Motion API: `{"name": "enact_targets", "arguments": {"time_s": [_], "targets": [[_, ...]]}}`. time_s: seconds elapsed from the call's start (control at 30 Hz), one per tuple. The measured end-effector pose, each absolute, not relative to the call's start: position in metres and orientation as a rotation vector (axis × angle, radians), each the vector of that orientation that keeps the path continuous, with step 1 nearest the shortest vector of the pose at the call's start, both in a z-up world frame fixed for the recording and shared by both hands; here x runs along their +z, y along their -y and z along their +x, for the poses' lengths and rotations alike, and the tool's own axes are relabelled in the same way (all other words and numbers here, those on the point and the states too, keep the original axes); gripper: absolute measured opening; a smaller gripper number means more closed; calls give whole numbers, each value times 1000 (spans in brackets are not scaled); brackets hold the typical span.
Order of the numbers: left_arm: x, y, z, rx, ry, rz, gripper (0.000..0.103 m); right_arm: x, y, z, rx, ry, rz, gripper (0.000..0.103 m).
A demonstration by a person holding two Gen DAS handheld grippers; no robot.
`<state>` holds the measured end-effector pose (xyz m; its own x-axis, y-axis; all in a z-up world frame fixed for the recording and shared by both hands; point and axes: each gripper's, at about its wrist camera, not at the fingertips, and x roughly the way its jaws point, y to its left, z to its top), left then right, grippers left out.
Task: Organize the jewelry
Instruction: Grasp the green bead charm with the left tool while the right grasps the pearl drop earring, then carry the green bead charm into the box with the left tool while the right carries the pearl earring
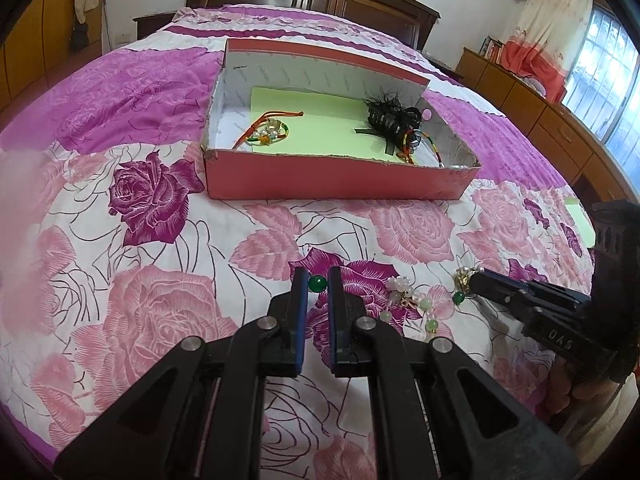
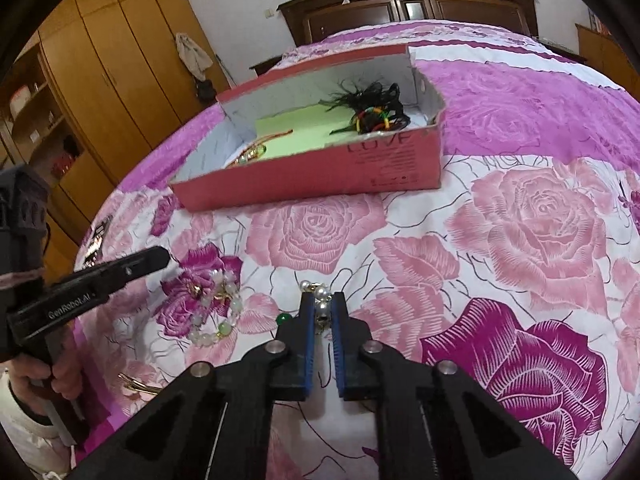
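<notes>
A red shoebox (image 1: 320, 178) lies on the floral bedspread, also in the right wrist view (image 2: 360, 168). It holds a beaded bracelet (image 1: 266, 132) at its left and black hair clips with coloured bands (image 1: 394, 120) at its right. My left gripper (image 1: 318, 280) is shut on a green bead (image 1: 318, 283) of a piece of jewelry. My right gripper (image 2: 323, 300) is shut on a pearl and gold earring (image 2: 320, 294); it also shows in the left wrist view (image 1: 476, 278). A pale green and white bead bracelet (image 2: 216, 312) lies on the bed between the grippers, also in the left wrist view (image 1: 408, 300).
A gold hair pin (image 2: 138, 386) lies near the bed's near left edge. A small green bead (image 2: 284, 317) lies left of my right fingers. A wooden headboard (image 2: 408, 4) and wardrobe (image 2: 100, 60) stand behind. A green paper sheet (image 1: 578, 220) lies at the right.
</notes>
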<state>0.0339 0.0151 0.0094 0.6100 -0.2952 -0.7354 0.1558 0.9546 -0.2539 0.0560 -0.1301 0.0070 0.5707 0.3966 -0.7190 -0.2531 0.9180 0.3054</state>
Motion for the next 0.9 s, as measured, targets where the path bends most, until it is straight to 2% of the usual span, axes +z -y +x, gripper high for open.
{"name": "enact_targets", "arguments": {"time_s": [0.9], "targets": [[54,-4,23,-276,-697,-128,1,57,136,52,361,-671,199,9]]}}
